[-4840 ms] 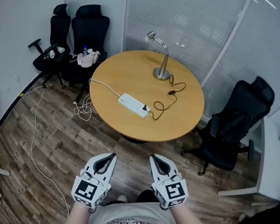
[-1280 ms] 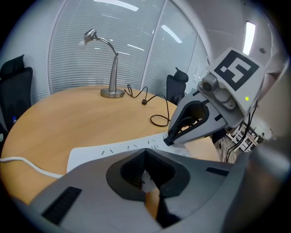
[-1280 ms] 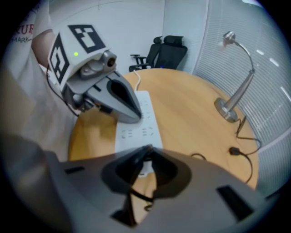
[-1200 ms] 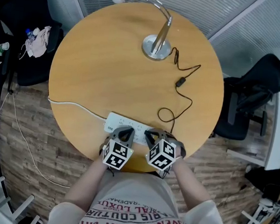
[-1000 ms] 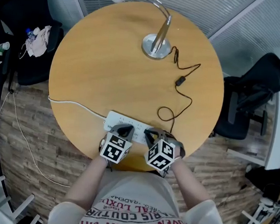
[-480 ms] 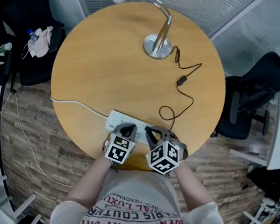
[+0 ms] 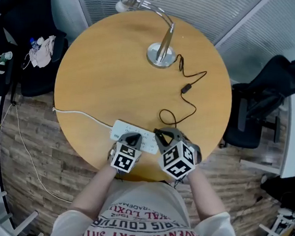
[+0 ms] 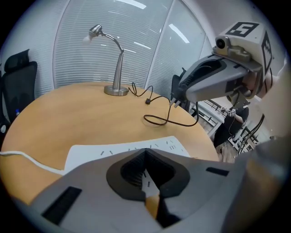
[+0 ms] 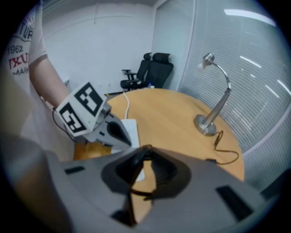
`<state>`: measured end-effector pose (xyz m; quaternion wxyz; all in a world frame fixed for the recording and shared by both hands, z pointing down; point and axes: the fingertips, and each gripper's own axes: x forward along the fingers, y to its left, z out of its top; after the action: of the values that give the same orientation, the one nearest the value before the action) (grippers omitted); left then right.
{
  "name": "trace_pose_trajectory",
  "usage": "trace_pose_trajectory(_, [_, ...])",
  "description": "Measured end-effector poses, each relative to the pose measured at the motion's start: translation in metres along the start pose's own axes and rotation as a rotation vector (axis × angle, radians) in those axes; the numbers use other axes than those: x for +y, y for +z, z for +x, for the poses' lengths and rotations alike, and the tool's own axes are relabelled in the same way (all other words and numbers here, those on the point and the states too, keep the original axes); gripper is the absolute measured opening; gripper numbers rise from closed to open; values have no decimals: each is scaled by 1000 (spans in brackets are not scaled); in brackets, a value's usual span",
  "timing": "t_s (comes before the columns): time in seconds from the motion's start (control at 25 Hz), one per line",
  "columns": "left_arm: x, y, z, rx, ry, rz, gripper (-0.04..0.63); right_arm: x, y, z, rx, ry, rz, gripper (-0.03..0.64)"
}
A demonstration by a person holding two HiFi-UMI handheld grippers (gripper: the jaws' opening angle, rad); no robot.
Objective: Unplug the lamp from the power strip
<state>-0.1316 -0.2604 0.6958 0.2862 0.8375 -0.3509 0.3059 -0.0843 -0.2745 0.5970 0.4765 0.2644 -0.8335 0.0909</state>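
Observation:
A white power strip lies near the front edge of the round wooden table. My left gripper is shut and its tips rest on the strip. My right gripper hangs above the strip's right end, shut on the lamp's black plug, which is clear of the sockets. The black cord runs from the plug in a loop to the silver desk lamp at the far side. In the right gripper view the cord crosses between the jaws.
The strip's white cable runs left over the table edge to the floor. Black office chairs with a cloth and bottles stand at the left. Another black chair stands at the right.
My right gripper has risen off the power strip with the plug in its jaws, and the cord's loop has shifted with it. The left gripper has stayed on the strip.

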Motion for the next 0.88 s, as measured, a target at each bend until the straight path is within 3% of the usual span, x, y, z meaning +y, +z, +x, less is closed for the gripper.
trace_pose_trajectory(0.24, [0, -3, 1, 68, -46, -6, 23, -4, 2, -8, -82, -45, 103, 72])
trace_pose_trajectory(0.32, [3, 3, -4, 56, -41, -9, 23, -4, -1, -10, -115, -65, 154, 74])
trace_pose_trajectory(0.56, [7, 59, -51, -172, 3, -24, 23, -13, 11, -37, -306, -128, 321, 74])
trace_pose_trajectory(0.88, [17, 142, -143, -473, 94, 34, 23, -35, 49, -93, -563, -237, 384, 75])
